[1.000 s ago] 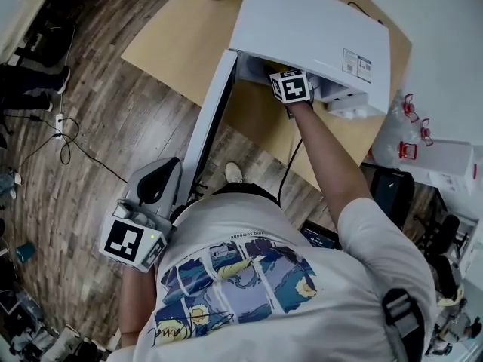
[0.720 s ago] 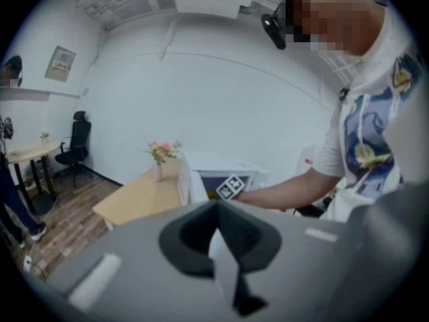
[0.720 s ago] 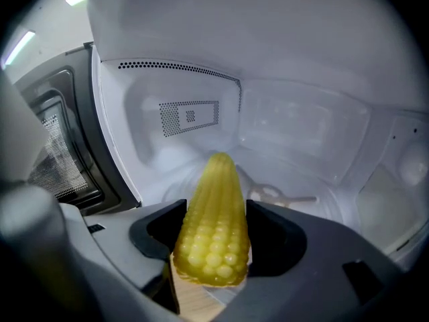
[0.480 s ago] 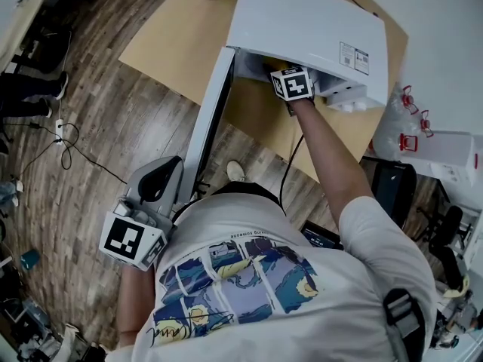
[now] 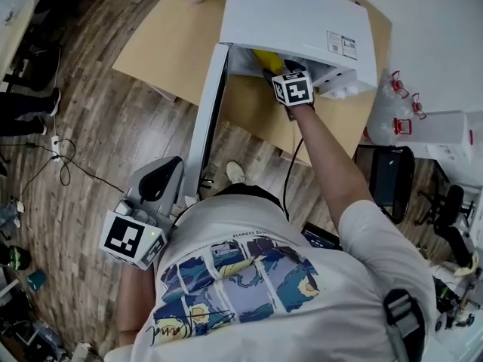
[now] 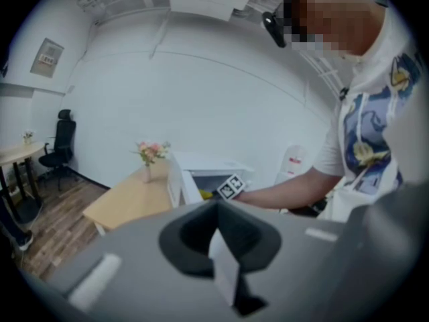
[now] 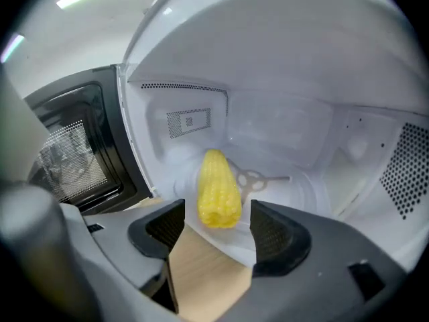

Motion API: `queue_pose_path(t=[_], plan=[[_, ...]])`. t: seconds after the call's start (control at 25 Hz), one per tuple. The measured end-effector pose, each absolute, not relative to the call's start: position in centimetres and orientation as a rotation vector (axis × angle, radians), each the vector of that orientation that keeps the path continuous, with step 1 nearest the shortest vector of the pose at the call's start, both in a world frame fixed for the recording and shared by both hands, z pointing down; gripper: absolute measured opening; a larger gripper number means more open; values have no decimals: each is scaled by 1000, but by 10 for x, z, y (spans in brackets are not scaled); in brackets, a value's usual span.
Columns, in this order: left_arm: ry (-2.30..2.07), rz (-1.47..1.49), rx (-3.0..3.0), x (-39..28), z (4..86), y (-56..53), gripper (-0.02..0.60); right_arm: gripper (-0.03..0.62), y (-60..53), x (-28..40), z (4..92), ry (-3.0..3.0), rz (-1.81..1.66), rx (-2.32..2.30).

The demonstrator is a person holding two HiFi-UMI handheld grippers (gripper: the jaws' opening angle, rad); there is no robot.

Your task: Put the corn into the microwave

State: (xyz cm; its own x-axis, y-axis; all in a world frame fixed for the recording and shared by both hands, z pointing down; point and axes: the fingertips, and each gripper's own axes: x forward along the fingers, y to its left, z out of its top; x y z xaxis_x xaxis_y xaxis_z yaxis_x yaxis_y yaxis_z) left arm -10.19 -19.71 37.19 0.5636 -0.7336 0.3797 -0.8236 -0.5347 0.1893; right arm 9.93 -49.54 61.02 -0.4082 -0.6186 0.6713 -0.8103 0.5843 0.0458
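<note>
The right gripper (image 7: pixel 216 235) sits at the mouth of the open microwave (image 5: pixel 298 21), its jaws spread wide with nothing between them. The corn (image 7: pixel 218 188) lies just ahead of the jaws, pointing away from them, on the glass turntable (image 7: pixel 310 194) inside the cavity, free of both fingers. To the claw's left stands the swung-out door (image 7: pixel 70 149). The left gripper (image 6: pixel 218 247) hangs well behind, at the person's side, jaws pressed together, empty.
</note>
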Motion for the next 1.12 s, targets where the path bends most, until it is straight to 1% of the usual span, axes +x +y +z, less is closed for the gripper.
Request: queue_pose_path(t=[0.36, 0.56, 0.64, 0.84, 0.92, 1.0, 1.12], plan=[[-1138, 340, 2539, -110, 373, -180, 10, 267, -435, 120, 596, -2121, 443, 1239], [-1093, 314, 2564, -124, 373, -168, 9, 260, -387, 117, 587, -2126, 500, 1279], [-1076, 304, 2573, -131, 374, -162, 10, 195, -369, 114, 582, -2131, 502, 1299], [-1037, 297, 2591, -153, 381, -143, 9, 120, -322, 100, 560, -2165, 533, 1364], [-1019, 301, 2598, -162, 384, -134, 10, 72, -301, 94, 551, -2175, 542, 1382], [-1000, 308, 2604, -170, 388, -126, 9, 44, -279, 87, 542, -2187, 548, 1393], [-965, 318, 2613, -181, 394, -114, 10, 20, -246, 73, 529, -2214, 558, 1401]])
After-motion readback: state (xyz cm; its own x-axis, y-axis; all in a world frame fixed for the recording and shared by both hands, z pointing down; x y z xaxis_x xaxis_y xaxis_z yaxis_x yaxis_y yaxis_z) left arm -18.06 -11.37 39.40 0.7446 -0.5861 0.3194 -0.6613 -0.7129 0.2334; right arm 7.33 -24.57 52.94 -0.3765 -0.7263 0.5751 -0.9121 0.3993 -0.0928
